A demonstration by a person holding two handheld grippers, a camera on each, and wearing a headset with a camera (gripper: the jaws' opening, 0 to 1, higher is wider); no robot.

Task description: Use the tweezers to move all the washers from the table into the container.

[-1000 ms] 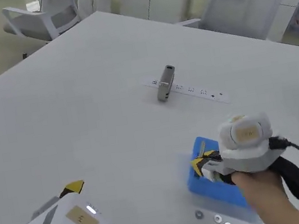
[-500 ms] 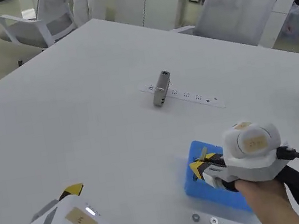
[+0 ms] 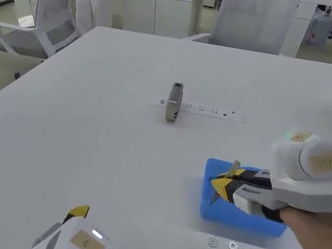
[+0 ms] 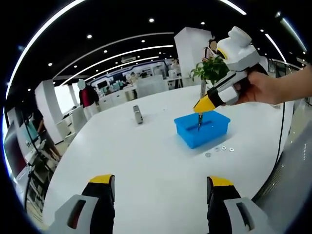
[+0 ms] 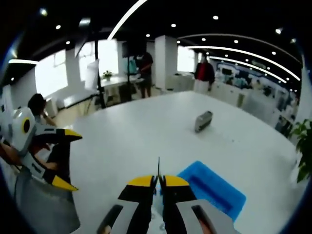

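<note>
Small silver metal washers [image 3: 233, 246] lie in a short row on the white table [image 3: 91, 130], just beside the near wall of the blue rectangular plastic container [image 3: 230, 212], so the job looks far from finished. The right gripper [image 5: 158, 181] has its jaws clamped on the thin metal tweezers [image 4: 199, 120], whose tips hang over the container's inside; whether they carry a washer is too small to tell. The left gripper [image 4: 161, 195] hovers well apart at the near edge, jaws spread and holding nothing. To do this step well, I judge the tweezers should swing over the wall and come down steeply on the end washer, tips astride its rim. Flat washers will likely slide on the smooth top, so a slow, gentle pinch seems wise. Lifting clear of the wall before crossing should keep the container from being nudged.
</note>
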